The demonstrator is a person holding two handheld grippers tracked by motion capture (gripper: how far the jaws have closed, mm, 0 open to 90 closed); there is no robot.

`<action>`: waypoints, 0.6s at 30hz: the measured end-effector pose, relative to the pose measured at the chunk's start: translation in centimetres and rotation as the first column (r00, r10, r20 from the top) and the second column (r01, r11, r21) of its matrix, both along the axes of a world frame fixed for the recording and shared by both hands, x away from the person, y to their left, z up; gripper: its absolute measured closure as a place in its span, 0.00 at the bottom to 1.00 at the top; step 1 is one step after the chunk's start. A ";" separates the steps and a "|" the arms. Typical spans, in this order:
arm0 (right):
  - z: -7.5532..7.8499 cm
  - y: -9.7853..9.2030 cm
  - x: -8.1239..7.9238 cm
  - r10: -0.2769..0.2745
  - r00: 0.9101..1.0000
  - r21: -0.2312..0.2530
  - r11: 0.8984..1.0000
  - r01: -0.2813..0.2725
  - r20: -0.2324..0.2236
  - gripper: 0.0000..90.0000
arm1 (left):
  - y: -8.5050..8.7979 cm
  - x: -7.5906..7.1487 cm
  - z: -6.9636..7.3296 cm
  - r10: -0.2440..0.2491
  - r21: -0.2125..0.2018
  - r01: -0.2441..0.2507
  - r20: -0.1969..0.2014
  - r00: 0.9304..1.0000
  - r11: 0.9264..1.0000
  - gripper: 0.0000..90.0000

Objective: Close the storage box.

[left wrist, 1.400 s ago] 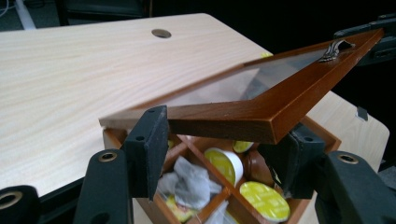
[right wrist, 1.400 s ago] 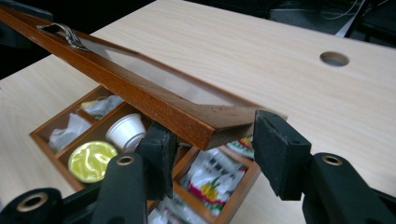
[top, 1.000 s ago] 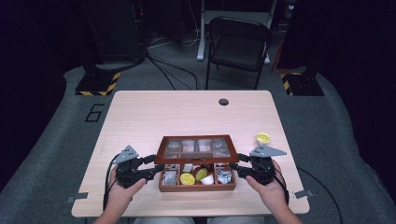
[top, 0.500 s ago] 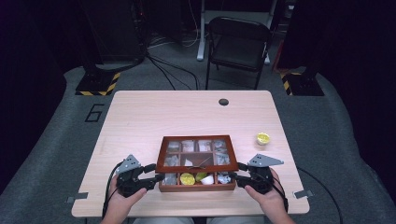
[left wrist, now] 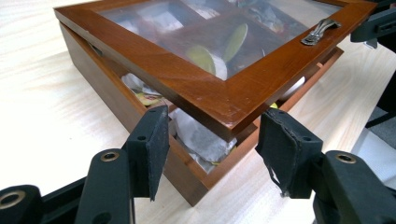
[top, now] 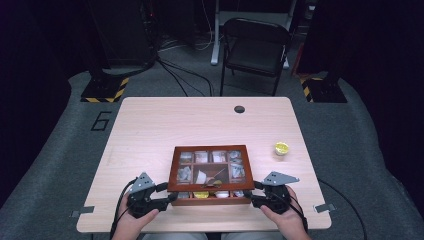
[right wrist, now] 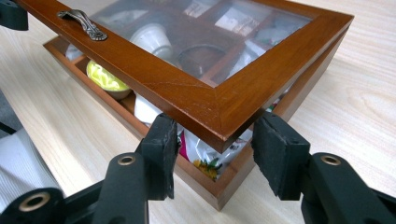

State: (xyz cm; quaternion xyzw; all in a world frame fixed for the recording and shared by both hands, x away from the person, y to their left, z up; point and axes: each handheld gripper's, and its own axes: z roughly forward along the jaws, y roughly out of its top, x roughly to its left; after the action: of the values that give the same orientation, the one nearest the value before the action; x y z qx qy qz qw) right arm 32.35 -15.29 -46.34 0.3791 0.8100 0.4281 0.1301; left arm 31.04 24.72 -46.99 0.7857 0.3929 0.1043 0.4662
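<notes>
The reddish-brown wooden box (left wrist: 116,100) has a smooth, satiny varnish; its glass-paned lid (right wrist: 224,100) carries a dull metal handle (right wrist: 83,22); the pale wood-grain tabletop (top: 200,125) looks matt.

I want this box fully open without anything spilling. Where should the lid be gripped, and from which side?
Grip the lid at its two front corners, coming from the person's side, where it already stands raised off the box base. The open left gripper and open right gripper each bracket a corner there. The small metal handle at mid-front is probably too slim for these broad pads.
</notes>
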 end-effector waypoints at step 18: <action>-1.2 0.0 -0.2 0.030 0.998 -0.038 0.999 -0.032 -0.059 0.54 | -0.3 -0.3 -1.1 -0.020 0.049 0.023 -0.051 0.998 0.999 0.48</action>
State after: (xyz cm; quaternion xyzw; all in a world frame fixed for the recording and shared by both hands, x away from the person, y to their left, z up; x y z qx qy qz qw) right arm 32.16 -15.25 -47.59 0.3763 0.8274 0.4028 0.1073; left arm 30.70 24.46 -48.06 0.8036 0.3934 0.0891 0.4376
